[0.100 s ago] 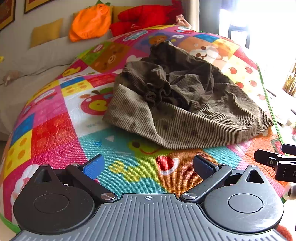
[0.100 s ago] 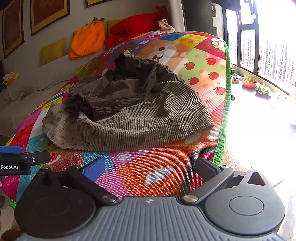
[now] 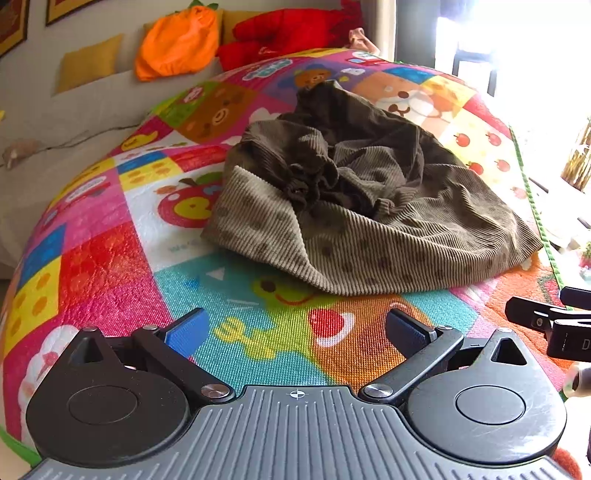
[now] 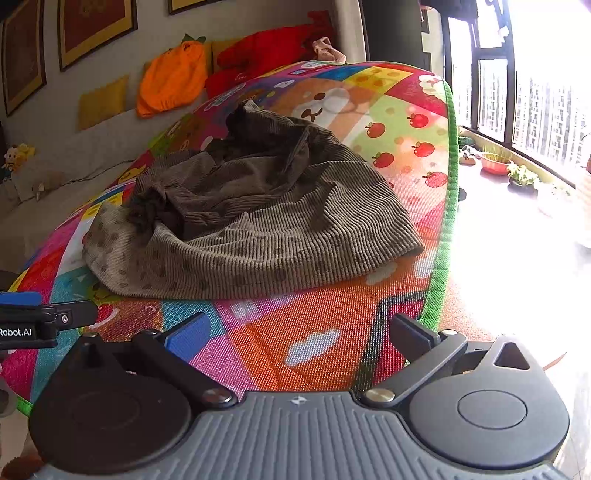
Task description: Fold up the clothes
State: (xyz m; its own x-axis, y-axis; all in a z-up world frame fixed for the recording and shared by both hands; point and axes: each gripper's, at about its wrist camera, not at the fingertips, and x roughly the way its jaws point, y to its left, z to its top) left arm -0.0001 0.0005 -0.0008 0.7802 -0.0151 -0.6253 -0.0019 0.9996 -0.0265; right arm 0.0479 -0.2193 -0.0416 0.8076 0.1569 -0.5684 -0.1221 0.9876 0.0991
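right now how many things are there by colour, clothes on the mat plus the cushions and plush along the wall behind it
brown corduroy garment: 1, crumpled on the play mat
orange plush: 1
red plush: 1
yellow cushions: 2
total: 5
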